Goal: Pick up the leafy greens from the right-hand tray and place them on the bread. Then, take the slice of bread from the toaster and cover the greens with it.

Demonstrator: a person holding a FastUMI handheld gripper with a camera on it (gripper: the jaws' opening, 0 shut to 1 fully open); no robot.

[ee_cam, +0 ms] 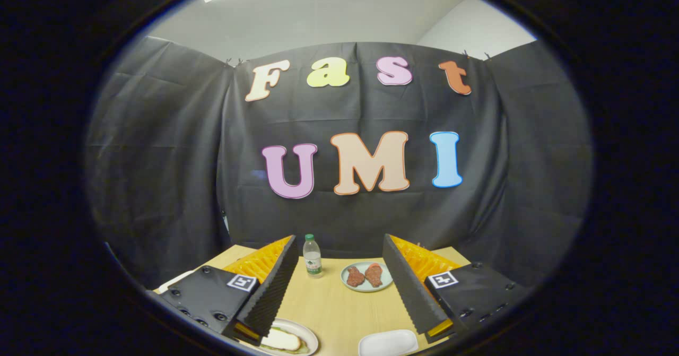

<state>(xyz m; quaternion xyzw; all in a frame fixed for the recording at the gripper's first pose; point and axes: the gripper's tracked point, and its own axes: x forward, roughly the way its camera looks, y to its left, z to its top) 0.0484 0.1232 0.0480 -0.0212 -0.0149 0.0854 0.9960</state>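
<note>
Standing over the wooden table [334, 308], the gripper [339, 284] had its fingers spread wide with nothing between them; beside the left finger [268, 292], at the near edge of the table, sat a round plate [310, 336] holding a slice of bread [281, 340] with a fringe of leafy greens [297, 350] showing under it; farther back, between the fingers, stood a small water bottle [312, 256], upright and capped; just right of it lay a pale round dish [366, 276] carrying two reddish pieces of meat [365, 276]; nearer, by the right finger [411, 287], a white tray [388, 343] appeared bare.
</note>
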